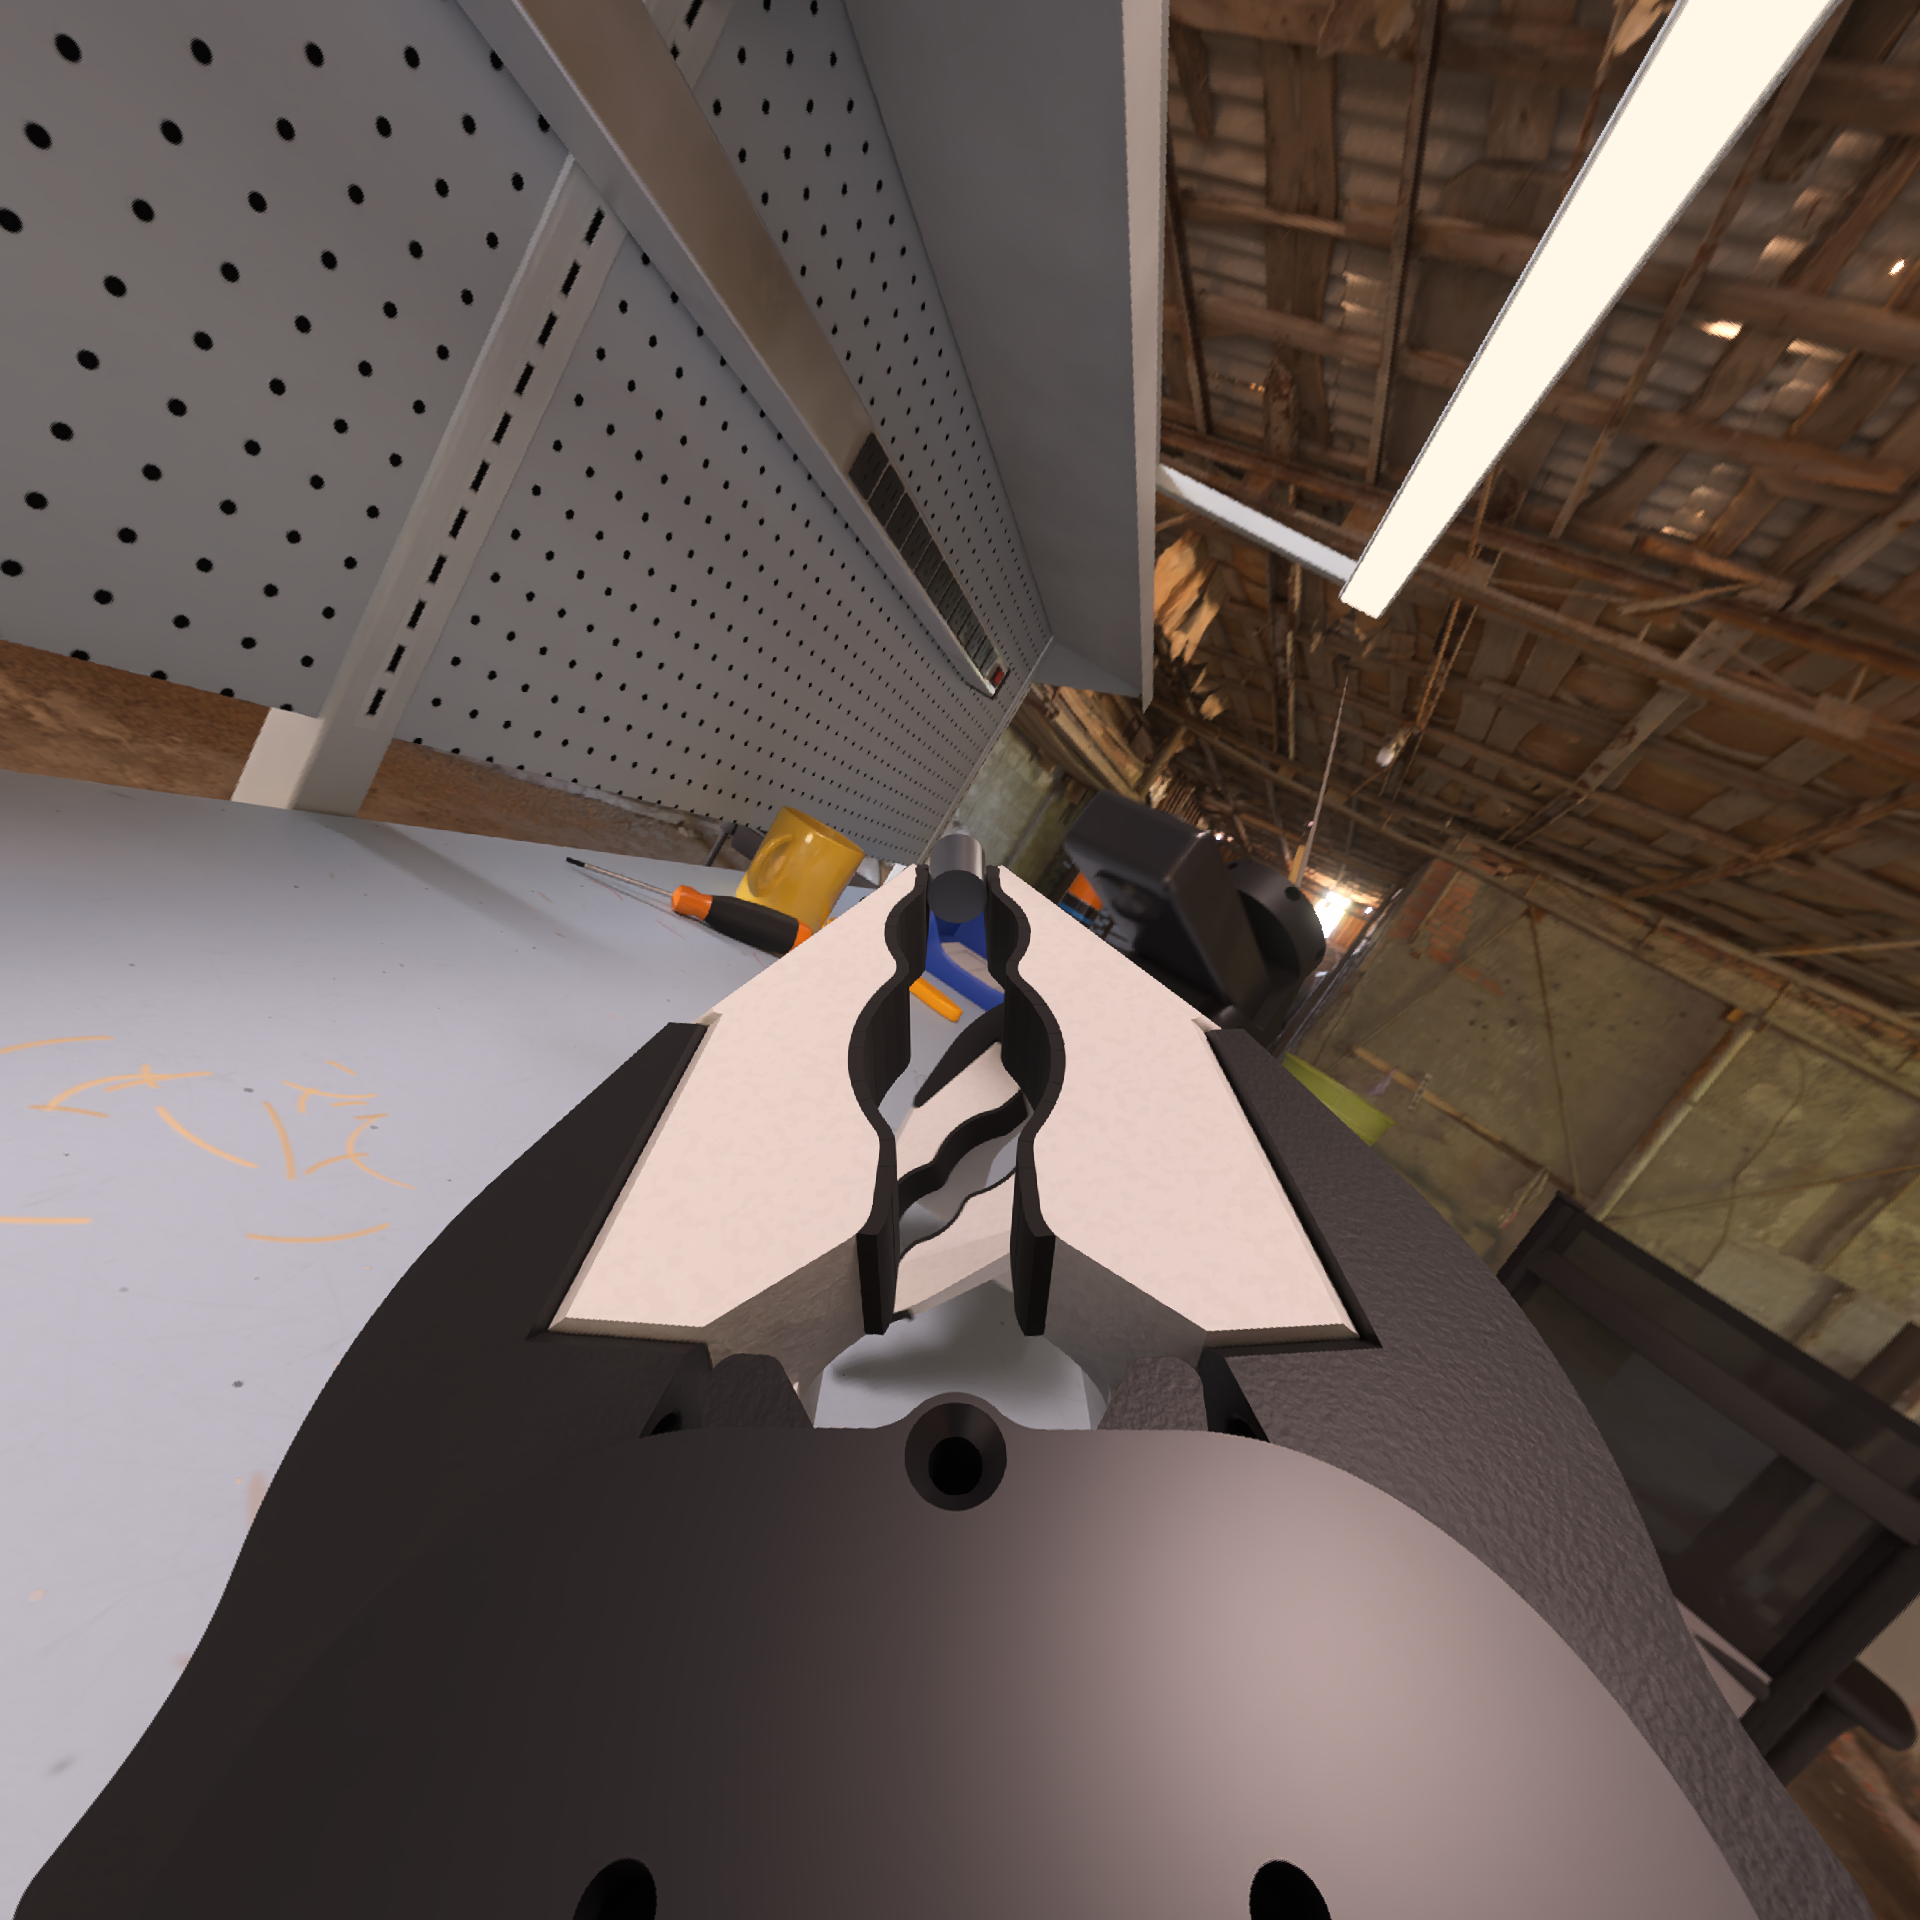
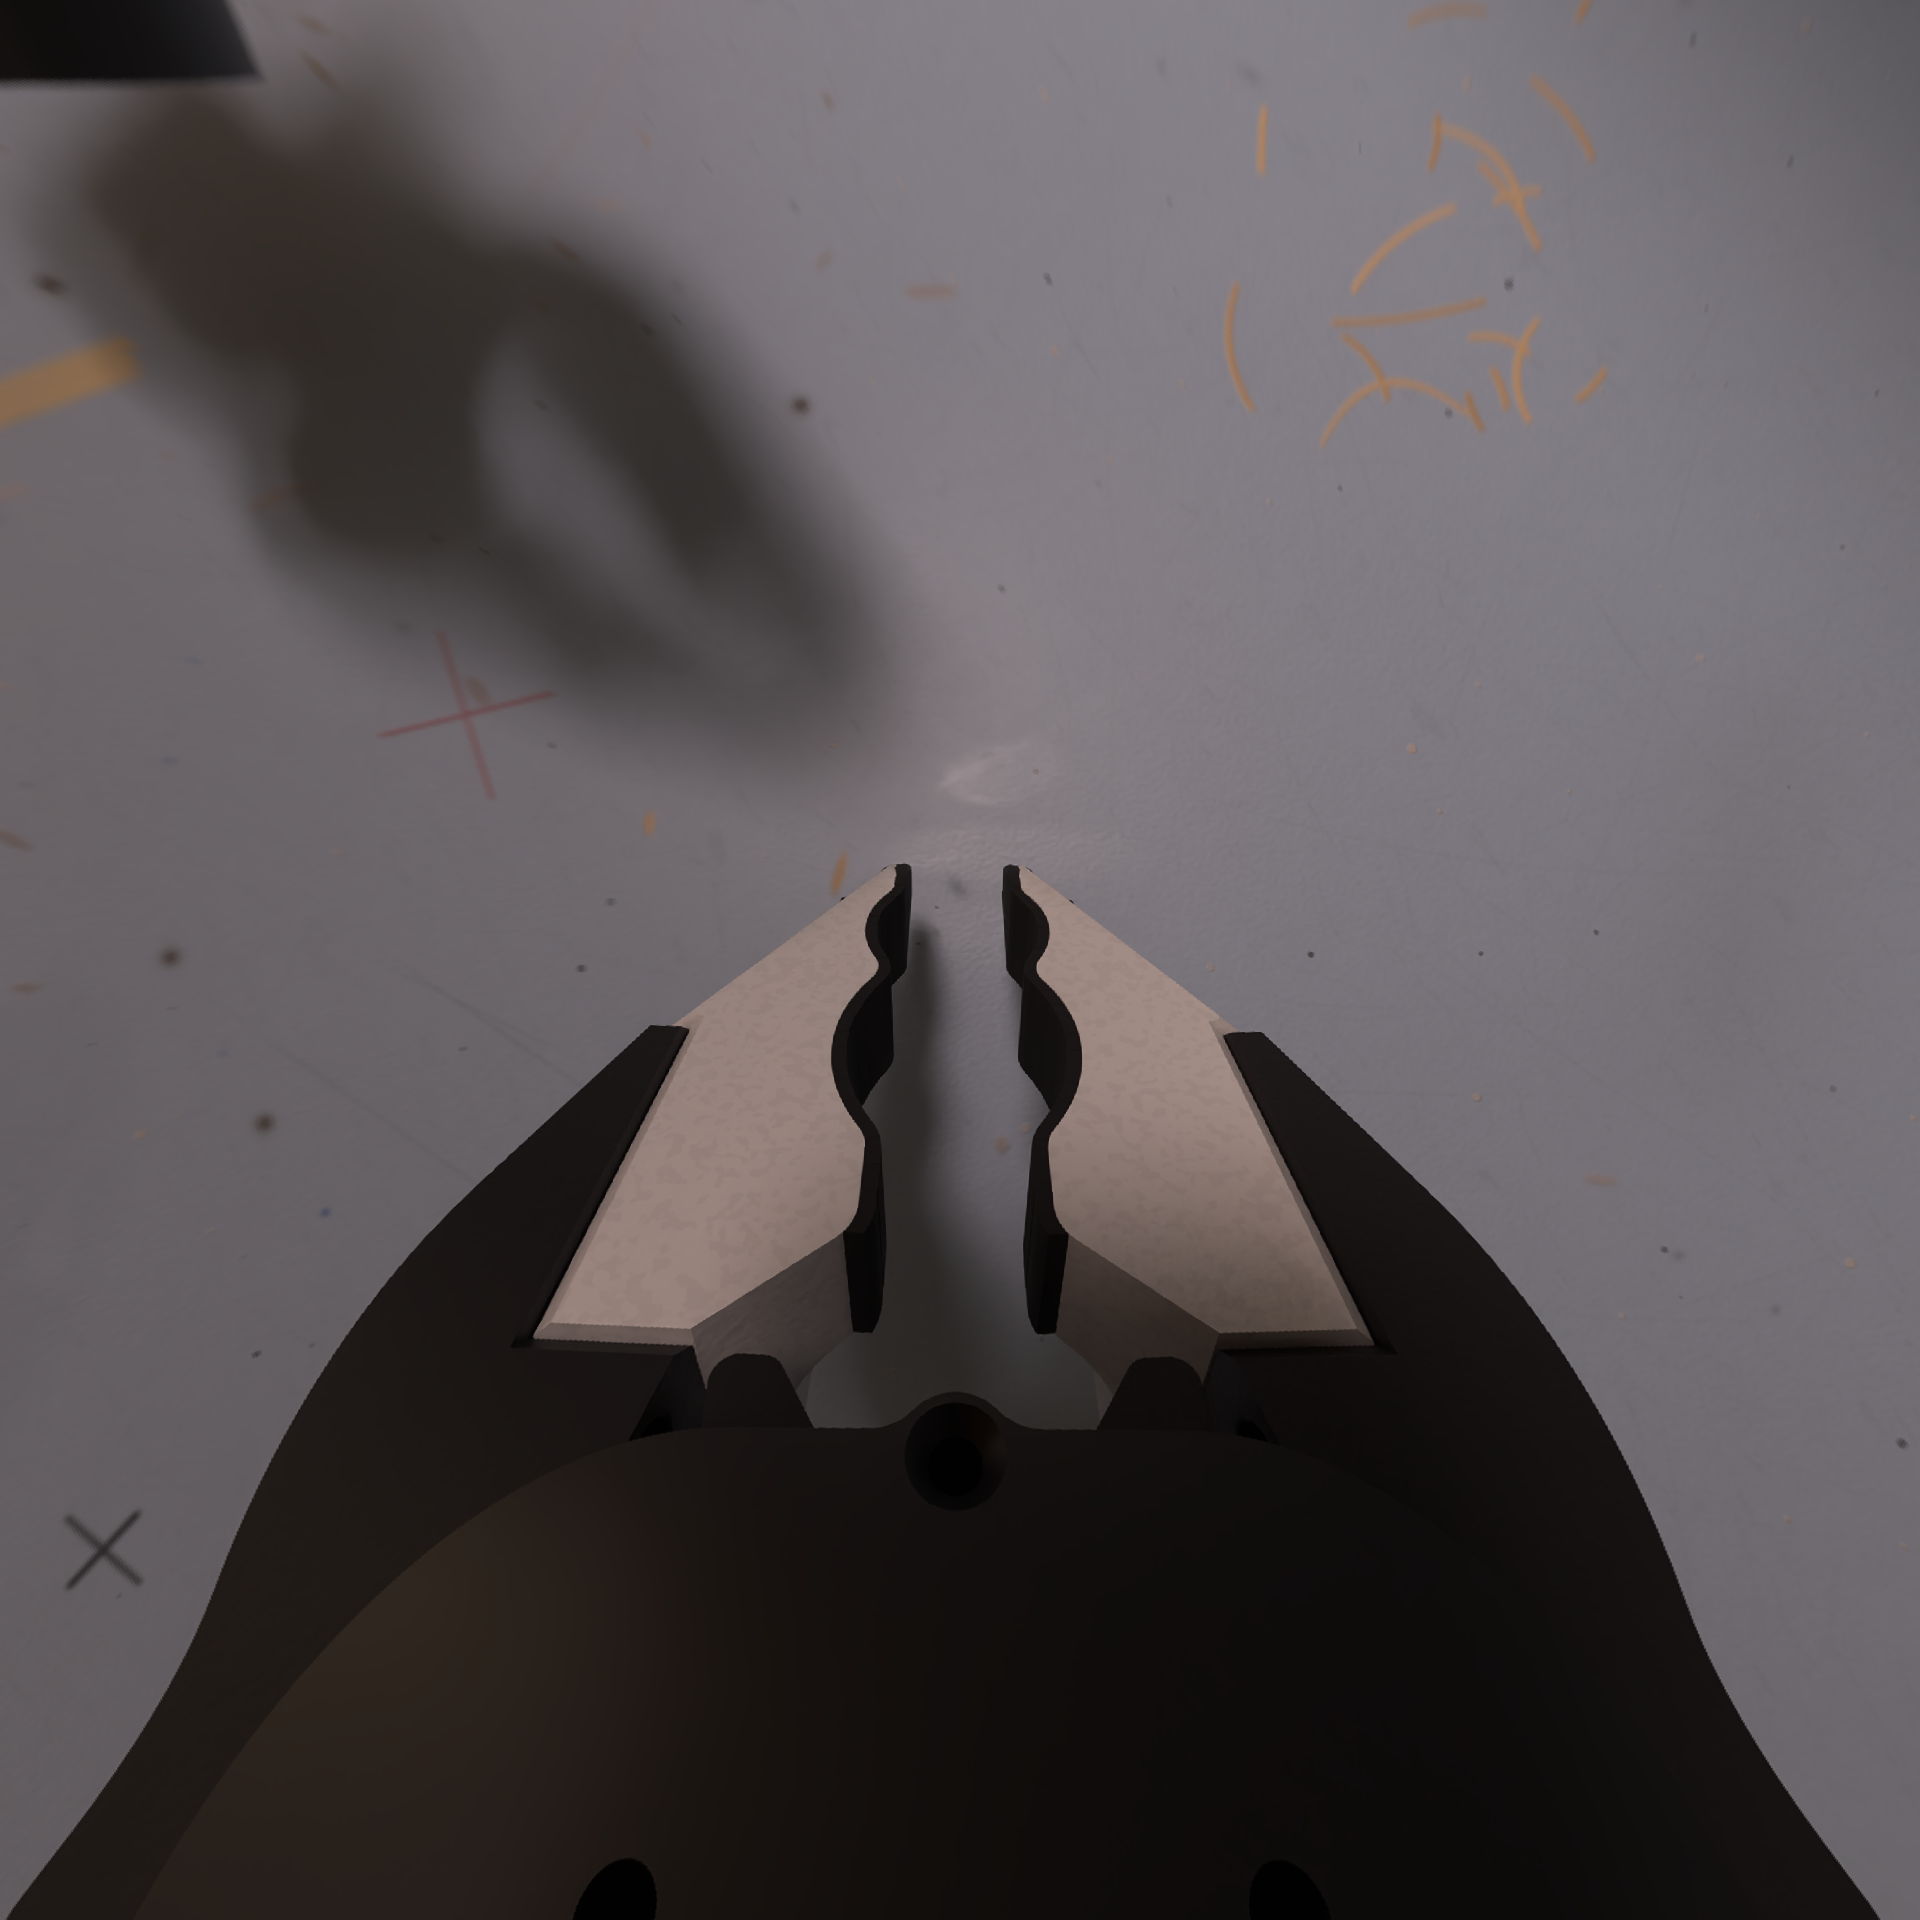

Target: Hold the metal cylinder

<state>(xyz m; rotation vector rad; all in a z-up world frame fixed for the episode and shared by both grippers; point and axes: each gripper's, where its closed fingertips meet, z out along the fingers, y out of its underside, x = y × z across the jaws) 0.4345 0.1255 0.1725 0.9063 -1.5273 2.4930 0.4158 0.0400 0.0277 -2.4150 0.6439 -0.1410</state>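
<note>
In the left wrist view my left gripper (image 1: 957, 883) is shut on the metal cylinder (image 1: 957, 891), a short dark grey bar. The cylinder is pinched at the very fingertips, with its flat end facing the camera. It is held up above the grey table (image 1: 260, 1039), and the view is tilted. In the right wrist view my right gripper (image 2: 957, 873) points straight down at the grey table (image 2: 1351, 727). Its jaws stand a little apart with nothing between them. The cylinder does not show in the right wrist view.
Beyond the left fingertips lie a blue part (image 1: 964, 961), a yellow mug (image 1: 800, 857) and a screwdriver with an orange and black handle (image 1: 740, 916). A black bulky body (image 1: 1184, 914) is at the right. A pegboard wall (image 1: 312, 312) stands behind the table. A gripper-shaped shadow (image 2: 520, 436) falls on the table.
</note>
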